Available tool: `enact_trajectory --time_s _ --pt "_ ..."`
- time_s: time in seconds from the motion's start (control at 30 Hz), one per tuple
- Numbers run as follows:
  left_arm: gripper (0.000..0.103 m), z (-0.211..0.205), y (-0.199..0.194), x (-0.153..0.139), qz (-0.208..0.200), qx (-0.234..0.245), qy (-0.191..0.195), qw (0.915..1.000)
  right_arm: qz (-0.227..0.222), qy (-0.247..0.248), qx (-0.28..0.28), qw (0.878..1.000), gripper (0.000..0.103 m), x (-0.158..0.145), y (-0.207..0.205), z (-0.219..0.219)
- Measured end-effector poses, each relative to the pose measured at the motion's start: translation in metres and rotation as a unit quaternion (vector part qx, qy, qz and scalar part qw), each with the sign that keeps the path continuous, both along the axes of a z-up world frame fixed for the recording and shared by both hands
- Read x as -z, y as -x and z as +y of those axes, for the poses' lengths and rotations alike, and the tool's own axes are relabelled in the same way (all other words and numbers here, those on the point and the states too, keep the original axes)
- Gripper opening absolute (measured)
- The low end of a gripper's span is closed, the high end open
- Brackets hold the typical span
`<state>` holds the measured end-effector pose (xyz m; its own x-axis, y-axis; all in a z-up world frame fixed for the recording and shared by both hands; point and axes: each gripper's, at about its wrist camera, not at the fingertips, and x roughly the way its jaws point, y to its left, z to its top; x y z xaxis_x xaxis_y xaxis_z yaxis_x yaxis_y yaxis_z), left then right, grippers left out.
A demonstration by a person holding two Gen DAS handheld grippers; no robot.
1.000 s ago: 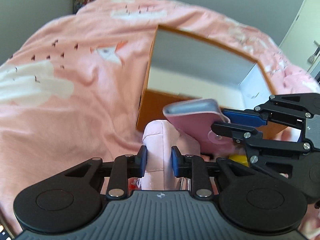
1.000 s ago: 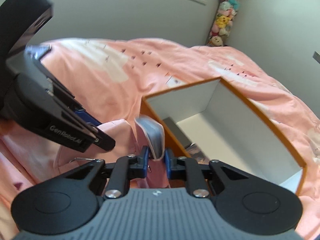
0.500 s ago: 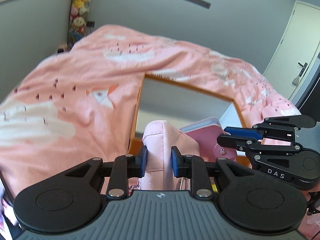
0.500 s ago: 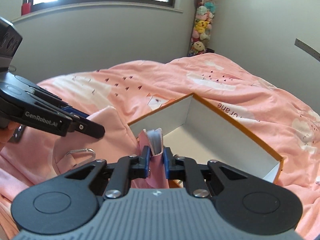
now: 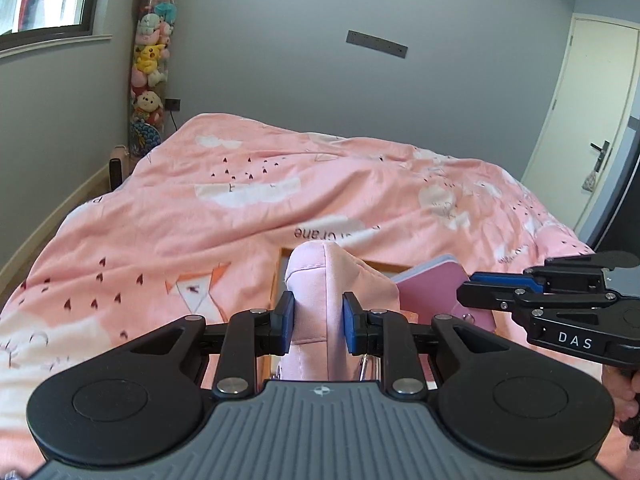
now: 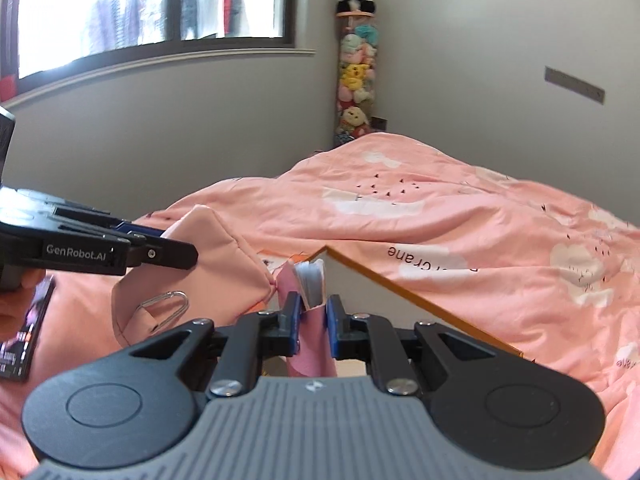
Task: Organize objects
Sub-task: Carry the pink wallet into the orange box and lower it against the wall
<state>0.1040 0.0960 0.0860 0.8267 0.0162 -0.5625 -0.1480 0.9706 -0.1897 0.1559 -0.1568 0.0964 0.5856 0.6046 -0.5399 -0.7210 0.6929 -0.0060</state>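
1. Above the bed (image 5: 240,216), both tools now ride high; the left hand-held gripper (image 5: 318,316) is pinched on a fold of the pink pouch (image 5: 320,280); jaws narrow, fabric squeezed between the blue pads.
2. Right hand-held gripper (image 6: 312,316) is clamped on the pink notebook (image 6: 310,280); jaws nearly closed, page edges showing above them; from the left view the notebook (image 5: 436,288) sits just beside the pouch, touching or nearly so.
3. Box (image 6: 400,296): only its orange rim shows, low and behind the held things; its inside is almost out of sight.
4. Change against a second ago: the box then filled the middle of both views, white interior open; now wall, window (image 6: 152,4) and the plush column (image 5: 152,60) fill the upper frame; both grippers have risen and tipped upward together.
5. Grips unchanged in kind; the same pouch fold on the left, the same notebook on the right; right jaws perhaps a shade tighter.
6. Judgement: pouch and notebook are being lifted as a pair, probably to slip the notebook into the pouch or carry both over the rim; nothing placed yet.
7. Pouch clip (image 6: 168,308) hangs loose; could snag.
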Motion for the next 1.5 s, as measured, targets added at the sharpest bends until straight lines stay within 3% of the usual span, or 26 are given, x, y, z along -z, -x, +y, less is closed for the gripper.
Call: enact_trajectory --time_s 0.2,0.5,0.73,0.9,1.13,1.27,1.4,1.5 --pt "0.028 0.010 -0.039 0.016 0.006 -0.014 -0.005 0.9999 0.081 -0.033 0.048 0.995 0.014 0.028 -0.057 0.009" --pt "0.027 0.033 -0.081 0.040 0.011 -0.039 0.010 0.9991 0.206 -0.090 0.100 0.969 0.014 0.094 -0.138 0.031" --pt "0.028 0.046 -0.104 0.054 0.016 -0.043 0.027 0.9986 0.297 -0.126 0.120 0.939 0.014 0.140 -0.177 0.050" --pt "0.028 0.051 -0.112 0.061 0.017 -0.044 0.038 0.9982 0.368 -0.143 0.151 0.906 0.014 0.170 -0.199 0.051" --pt "0.028 0.049 -0.117 0.063 0.016 -0.035 0.044 0.9983 0.413 -0.135 0.205 0.877 0.016 0.189 -0.208 0.053" --pt "0.028 0.047 -0.118 0.062 0.017 -0.032 0.045 0.9983 0.431 -0.125 0.224 0.865 0.025 0.199 -0.212 0.053" --pt "0.028 0.047 -0.119 0.063 0.020 -0.033 0.045 0.9982 0.462 -0.150 0.224 0.845 0.027 0.210 -0.216 0.052" --pt "0.028 0.047 -0.120 0.063 0.022 -0.034 0.043 0.9983 0.464 -0.156 0.213 0.846 0.028 0.209 -0.217 0.052"
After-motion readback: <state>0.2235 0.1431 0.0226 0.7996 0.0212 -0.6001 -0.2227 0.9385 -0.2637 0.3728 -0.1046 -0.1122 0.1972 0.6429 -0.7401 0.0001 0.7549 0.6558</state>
